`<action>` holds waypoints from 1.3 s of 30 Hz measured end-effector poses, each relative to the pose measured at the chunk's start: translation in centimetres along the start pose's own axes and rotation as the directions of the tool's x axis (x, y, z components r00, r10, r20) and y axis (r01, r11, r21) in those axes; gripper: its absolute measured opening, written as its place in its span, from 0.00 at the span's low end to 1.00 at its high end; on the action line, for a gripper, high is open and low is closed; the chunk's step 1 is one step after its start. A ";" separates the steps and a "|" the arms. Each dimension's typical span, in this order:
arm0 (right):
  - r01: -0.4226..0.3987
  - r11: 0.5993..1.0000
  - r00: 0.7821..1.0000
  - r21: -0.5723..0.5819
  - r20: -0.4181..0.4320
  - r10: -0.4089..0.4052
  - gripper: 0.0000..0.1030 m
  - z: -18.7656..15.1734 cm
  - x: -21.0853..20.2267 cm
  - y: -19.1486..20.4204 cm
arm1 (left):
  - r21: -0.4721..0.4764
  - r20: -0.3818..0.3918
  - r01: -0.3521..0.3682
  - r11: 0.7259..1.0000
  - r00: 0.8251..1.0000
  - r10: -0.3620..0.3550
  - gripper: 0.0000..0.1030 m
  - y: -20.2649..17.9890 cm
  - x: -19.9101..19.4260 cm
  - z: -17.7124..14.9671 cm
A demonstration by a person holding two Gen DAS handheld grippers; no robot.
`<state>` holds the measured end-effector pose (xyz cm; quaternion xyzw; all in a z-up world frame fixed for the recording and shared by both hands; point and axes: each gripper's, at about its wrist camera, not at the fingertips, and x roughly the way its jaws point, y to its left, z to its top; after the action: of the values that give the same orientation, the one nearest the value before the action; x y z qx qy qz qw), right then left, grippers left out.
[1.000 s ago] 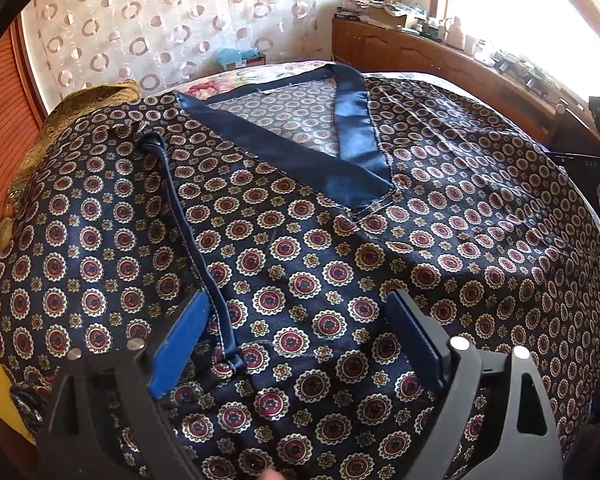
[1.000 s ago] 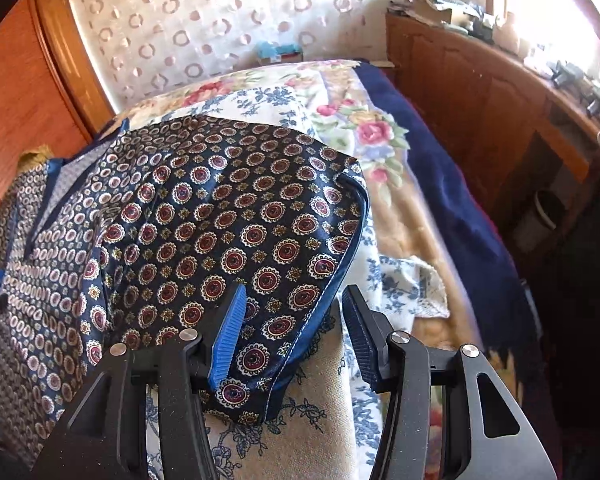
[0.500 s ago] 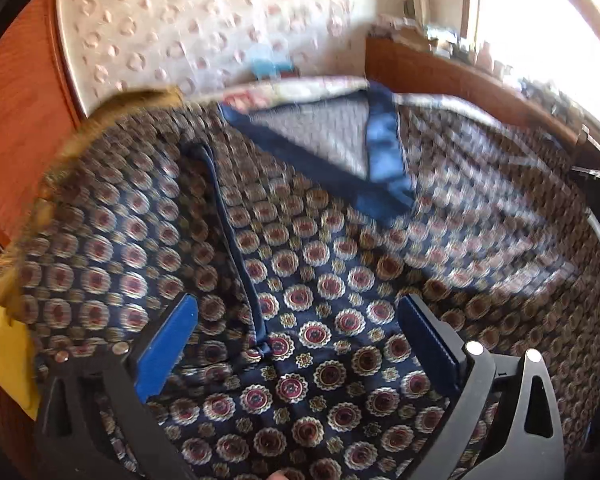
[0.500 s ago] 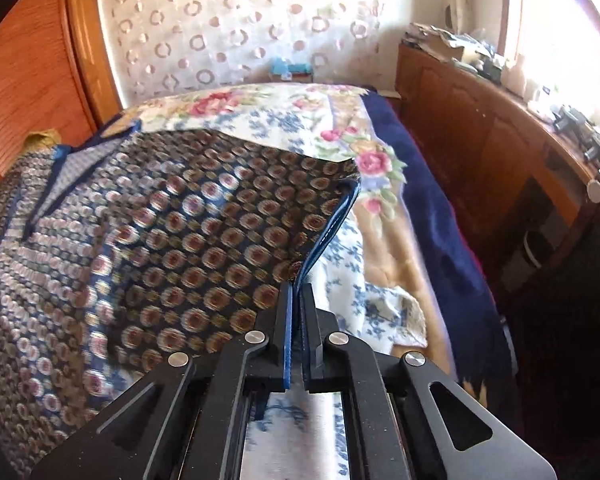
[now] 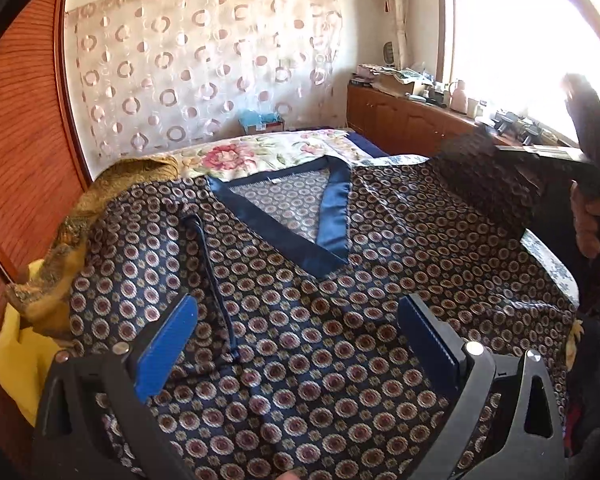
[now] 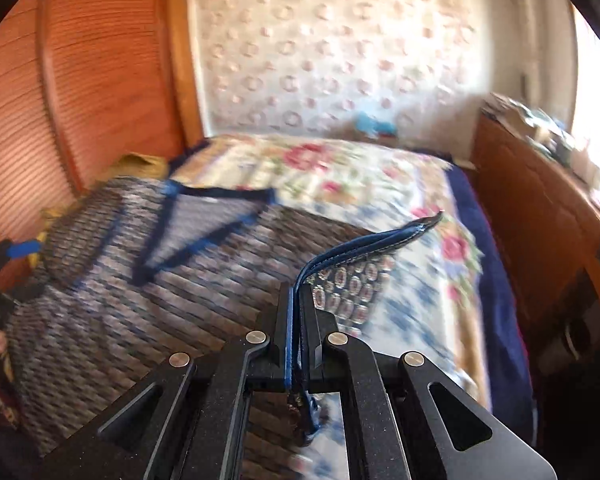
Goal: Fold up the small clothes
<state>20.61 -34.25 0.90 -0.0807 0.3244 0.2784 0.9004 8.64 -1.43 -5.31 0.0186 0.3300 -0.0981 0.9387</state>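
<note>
On flowered bedspread (image 5: 260, 148): navy medallion-print satin top with blue V-neck trim (image 5: 340, 280), spread flat. Right gripper (image 6: 298, 320) clamped on blue-piped sleeve hem (image 6: 380, 240), lifted. Left gripper (image 5: 296, 344) jaws wide apart, empty. Advised: carry sleeve across, edges aligned, cloth taut.

I see a bedroom. The far wall (image 5: 220, 12) is pale, and a sheer curtain (image 5: 204, 64) with ring patterns hangs over it. On the left stands a reddish wooden panel (image 5: 24, 128) with fine horizontal ribs. On the right a bright window (image 5: 520, 40) floods the room with daylight, above a long wooden cabinet (image 5: 396, 120) with a cluttered top. The bed (image 6: 340, 176) has a floral cover, and a blue box (image 5: 262, 120) sits at its far end.
</note>
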 end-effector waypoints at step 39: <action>0.102 0.990 0.964 0.094 -0.256 -0.074 0.04 -3.7 9.9 -6.6 | -0.041 0.009 0.003 0.999 1.000 -0.002 0.98 1.4 -0.5 -2.1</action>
<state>28.59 -36.53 -8.39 -0.0815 0.4466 0.2079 0.8664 7.25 0.24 -6.65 -0.0015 0.3278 -0.0927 0.9402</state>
